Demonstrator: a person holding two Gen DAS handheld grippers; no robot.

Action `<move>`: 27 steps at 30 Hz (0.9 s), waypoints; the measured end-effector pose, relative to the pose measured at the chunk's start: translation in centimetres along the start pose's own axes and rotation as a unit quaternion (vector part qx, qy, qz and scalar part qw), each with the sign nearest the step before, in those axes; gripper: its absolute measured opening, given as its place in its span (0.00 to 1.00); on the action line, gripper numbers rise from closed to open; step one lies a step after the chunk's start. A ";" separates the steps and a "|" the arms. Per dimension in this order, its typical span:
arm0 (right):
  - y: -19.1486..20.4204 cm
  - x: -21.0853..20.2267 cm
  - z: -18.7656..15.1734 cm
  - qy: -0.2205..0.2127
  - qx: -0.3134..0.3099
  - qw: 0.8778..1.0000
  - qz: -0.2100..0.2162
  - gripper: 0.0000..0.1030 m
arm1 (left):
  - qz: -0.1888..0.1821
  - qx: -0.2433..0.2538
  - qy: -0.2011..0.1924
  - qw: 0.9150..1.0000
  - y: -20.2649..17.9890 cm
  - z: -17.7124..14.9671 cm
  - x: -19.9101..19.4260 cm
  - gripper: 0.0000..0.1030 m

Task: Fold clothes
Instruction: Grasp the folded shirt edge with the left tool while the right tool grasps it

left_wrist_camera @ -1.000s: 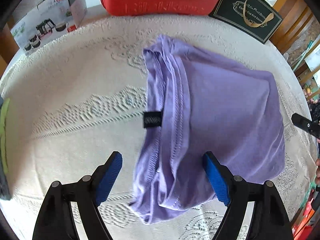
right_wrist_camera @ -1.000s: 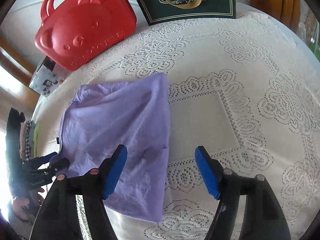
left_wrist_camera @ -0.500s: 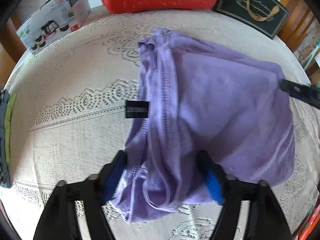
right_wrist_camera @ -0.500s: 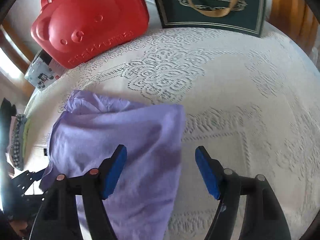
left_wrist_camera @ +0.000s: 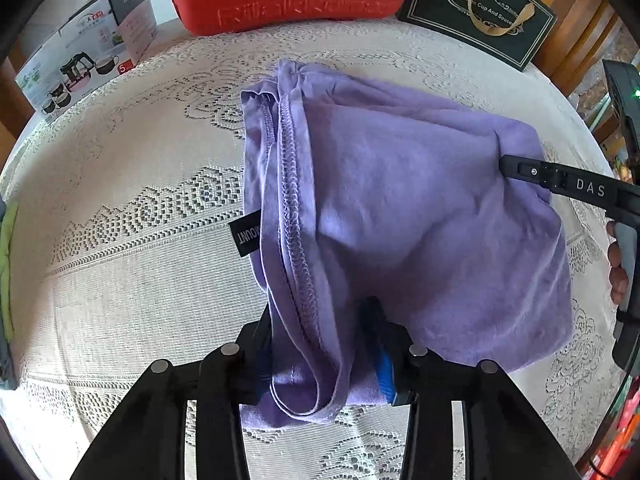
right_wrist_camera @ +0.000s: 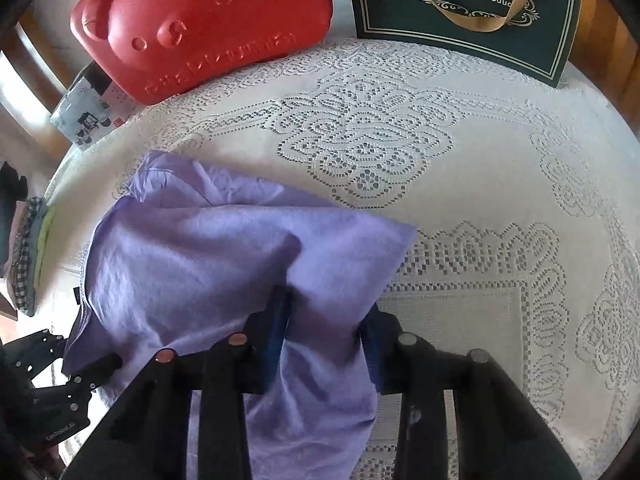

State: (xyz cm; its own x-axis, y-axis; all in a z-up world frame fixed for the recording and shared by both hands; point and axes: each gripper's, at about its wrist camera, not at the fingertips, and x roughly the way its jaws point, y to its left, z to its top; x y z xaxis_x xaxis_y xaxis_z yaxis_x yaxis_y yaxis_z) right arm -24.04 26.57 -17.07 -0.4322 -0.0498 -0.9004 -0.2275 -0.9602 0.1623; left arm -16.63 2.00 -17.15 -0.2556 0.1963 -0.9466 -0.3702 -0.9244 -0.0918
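Left gripper (left_wrist_camera: pixel 320 344): jaws clamped on the hemmed edge of the purple garment (left_wrist_camera: pixel 400 216).
Right gripper (right_wrist_camera: pixel 324 340): jaws clamped on the garment's opposite side.
Garment: bunched, on the lace tablecloth (left_wrist_camera: pixel 132 280), black label (left_wrist_camera: pixel 246 234) showing.
Beyond: red bear-shaped case (right_wrist_camera: pixel 208 20), dark gift bag (right_wrist_camera: pixel 468 16), tea-set box (left_wrist_camera: pixel 86 60).

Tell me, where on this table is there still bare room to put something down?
Bare lace tablecloth lies right of the purple garment, below the green gift bag. Another patch lies left of the garment, below the tea-set box. The back edge is crowded by the red bear case.
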 end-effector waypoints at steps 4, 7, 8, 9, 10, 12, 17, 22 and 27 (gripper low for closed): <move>0.3 0.0 0.1 0.002 0.003 1.000 -0.009 0.33 | 0.007 -0.008 -0.007 1.000 0.0 0.1 0.3 0.40; 0.4 0.0 0.2 0.013 -0.001 1.000 -0.019 0.26 | 0.012 -0.015 -0.012 1.000 -0.2 -0.1 0.3 0.37; 0.4 0.0 0.2 0.015 -0.001 1.000 -0.020 0.24 | 0.009 -0.017 -0.014 1.000 -0.2 -0.1 0.3 0.31; 0.3 0.0 0.1 0.016 0.000 1.000 -0.016 0.19 | 0.006 -0.019 -0.015 1.000 -0.3 -0.2 0.2 0.28; 0.3 -0.1 0.0 0.014 0.002 1.000 -0.012 0.18 | 0.002 -0.021 -0.016 1.000 -0.4 -0.3 0.2 0.25; 0.4 -0.1 -0.2 0.008 -0.008 1.000 -0.014 0.17 | -0.005 -0.024 -0.019 1.000 -0.5 -0.3 0.2 0.23; 1.1 -1.3 0.0 -0.002 -0.025 1.000 -0.009 0.13 | -0.017 -0.032 -0.034 0.999 -0.1 0.1 -1.9 0.17; 2.0 -5.8 0.1 -0.049 -0.043 0.998 0.013 0.12 | -0.024 -0.030 -0.067 0.997 0.4 0.5 -5.8 0.17; 3.6 -10.4 0.9 -0.097 -0.071 0.992 0.028 0.12 | -0.032 -0.029 -0.100 0.994 0.8 1.0 -9.7 0.17</move>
State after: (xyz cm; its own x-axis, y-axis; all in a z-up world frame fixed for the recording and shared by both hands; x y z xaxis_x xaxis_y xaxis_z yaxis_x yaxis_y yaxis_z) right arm -21.21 23.84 -6.78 -0.6040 -0.0642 -0.7944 -0.0784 -0.9871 0.1394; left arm -15.32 -0.34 -7.73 -0.4080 0.3104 -0.8586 -0.3409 -0.9242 -0.1721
